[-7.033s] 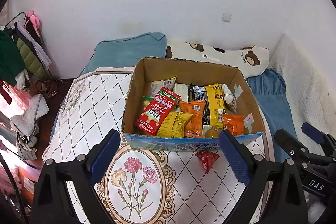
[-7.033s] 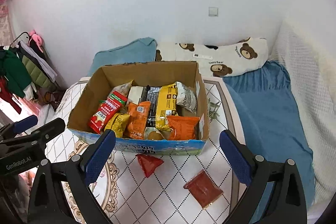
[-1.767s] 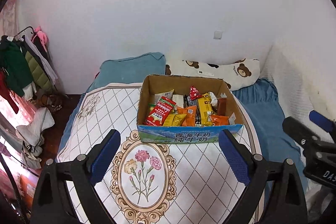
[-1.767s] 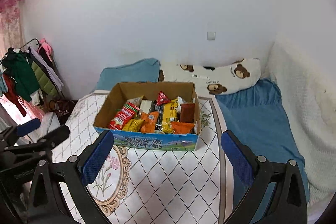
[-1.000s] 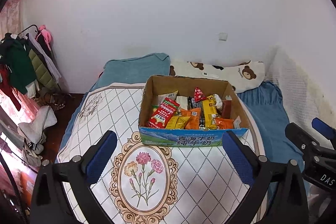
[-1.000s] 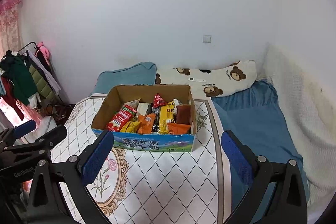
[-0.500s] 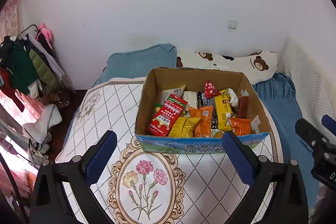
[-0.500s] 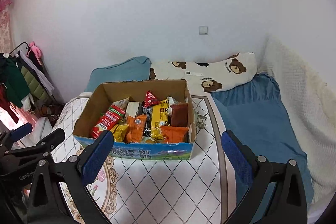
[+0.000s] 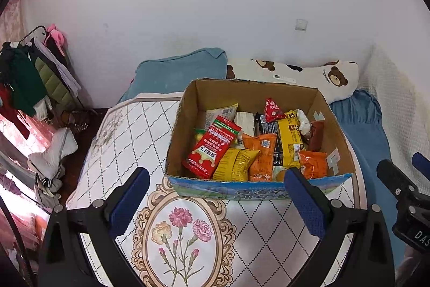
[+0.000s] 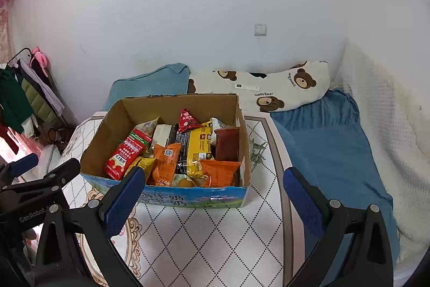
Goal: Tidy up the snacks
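Snacks [image 9: 258, 149] fill the cardboard box [image 9: 333, 125]; both hand-held grippers, left [image 9: 215, 195] and right [image 10: 212, 195], hang wide and empty before it, so any tidying should grip packets gently.

Both tools [image 9: 215, 202] [image 10: 215, 202] agape, empty

Open-topped brown cardboard box [image 9: 188, 109] packed full of snack packets, top unobstructed. Quilted diamond-pattern white mat [image 10: 215, 241] before it lies bare.

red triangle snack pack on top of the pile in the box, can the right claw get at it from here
Probably yes. The red triangle pack sits on top of the other snacks in the open cardboard box, nothing covering it. The right claw is open and empty, just in front of the box, so it could come in over the near wall.
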Tool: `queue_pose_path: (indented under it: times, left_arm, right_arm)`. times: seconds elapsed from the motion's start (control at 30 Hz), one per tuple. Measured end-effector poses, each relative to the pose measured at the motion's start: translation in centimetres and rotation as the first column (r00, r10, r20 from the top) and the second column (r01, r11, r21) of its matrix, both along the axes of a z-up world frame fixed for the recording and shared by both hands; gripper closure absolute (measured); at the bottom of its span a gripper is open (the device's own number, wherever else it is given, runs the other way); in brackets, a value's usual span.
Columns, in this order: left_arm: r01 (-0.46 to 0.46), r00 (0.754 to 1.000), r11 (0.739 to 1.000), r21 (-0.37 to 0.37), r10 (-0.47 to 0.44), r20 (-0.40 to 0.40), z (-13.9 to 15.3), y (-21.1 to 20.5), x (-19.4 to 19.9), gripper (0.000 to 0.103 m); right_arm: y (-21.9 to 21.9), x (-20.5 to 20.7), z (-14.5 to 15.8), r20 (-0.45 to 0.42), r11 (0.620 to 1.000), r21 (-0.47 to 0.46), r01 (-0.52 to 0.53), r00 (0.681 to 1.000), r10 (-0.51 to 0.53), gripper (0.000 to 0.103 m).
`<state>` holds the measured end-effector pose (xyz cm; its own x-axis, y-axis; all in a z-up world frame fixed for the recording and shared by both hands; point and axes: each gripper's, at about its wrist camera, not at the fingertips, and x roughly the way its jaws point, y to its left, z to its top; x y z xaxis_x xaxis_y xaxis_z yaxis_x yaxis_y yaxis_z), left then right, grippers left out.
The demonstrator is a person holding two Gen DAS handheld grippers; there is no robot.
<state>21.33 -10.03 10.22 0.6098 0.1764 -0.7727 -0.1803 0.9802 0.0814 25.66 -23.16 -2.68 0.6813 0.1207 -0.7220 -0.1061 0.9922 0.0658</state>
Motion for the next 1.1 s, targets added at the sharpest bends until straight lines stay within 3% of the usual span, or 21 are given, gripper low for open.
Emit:
queue_pose_path:
  times: [1.1]
  left_arm:
    - [0.011, 1.0, 1.0, -0.012, -0.011, -0.024, -1.3, 0.0, 0.3, 0.0]
  right_arm:
    - [-0.3, 0.0, -0.8, -0.012, 1.0, -0.007, -0.021, 1.0, 0.021, 0.0]
